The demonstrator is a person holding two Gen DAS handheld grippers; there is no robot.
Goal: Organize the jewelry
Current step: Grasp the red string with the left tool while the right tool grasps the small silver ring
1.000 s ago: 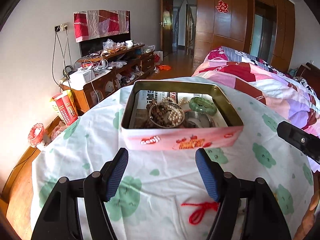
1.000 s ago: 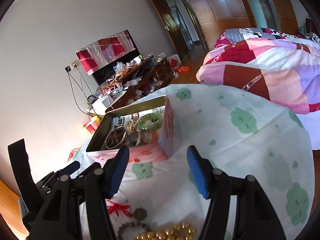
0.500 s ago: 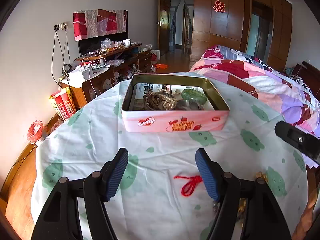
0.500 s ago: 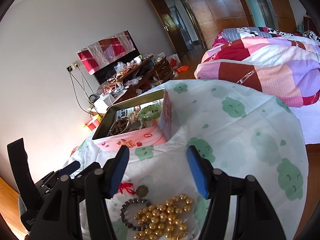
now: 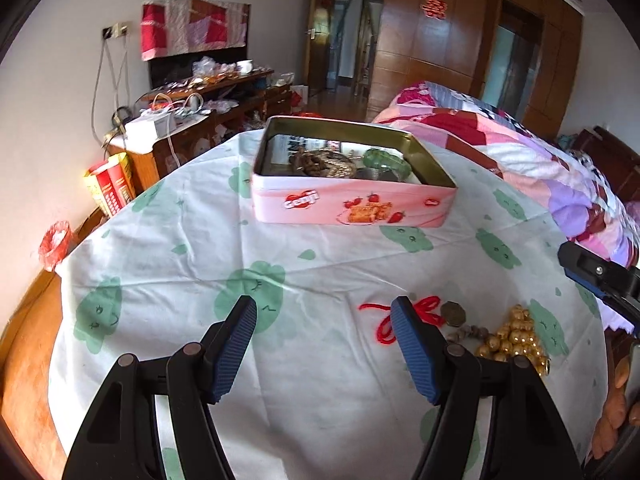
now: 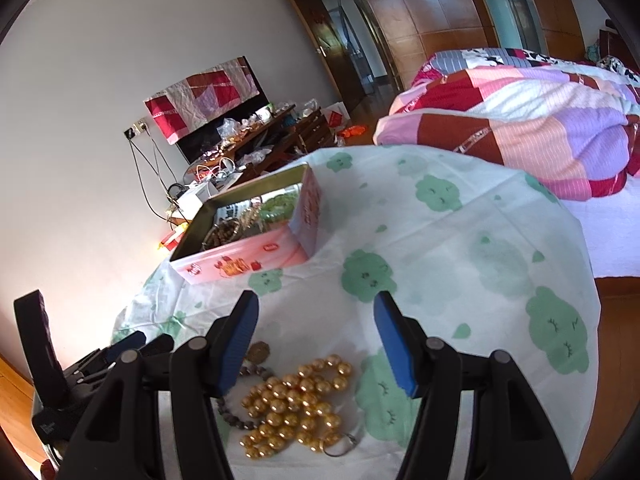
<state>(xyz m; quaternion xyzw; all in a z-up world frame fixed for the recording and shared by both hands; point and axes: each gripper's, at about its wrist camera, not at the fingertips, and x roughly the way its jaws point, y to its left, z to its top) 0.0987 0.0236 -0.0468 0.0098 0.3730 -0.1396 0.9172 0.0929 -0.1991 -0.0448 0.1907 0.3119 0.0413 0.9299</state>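
Right gripper (image 6: 316,320) gapes empty over loose, slippery gold bead strand (image 6: 296,400); its bunched middle looks the best place to pinch.

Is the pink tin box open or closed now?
Open. The pink tin box has no lid on it; beads and a green bangle show inside over its rim.

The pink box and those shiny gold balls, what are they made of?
The pink box looks like thin painted metal, a biscuit tin: its bare inside walls shine gold and mirror the things in it. The gold bead string is glossy, with bright highlights on each ball; metal, glass or coated plastic, I cannot tell. A small silvery metal ring hangs at its end.
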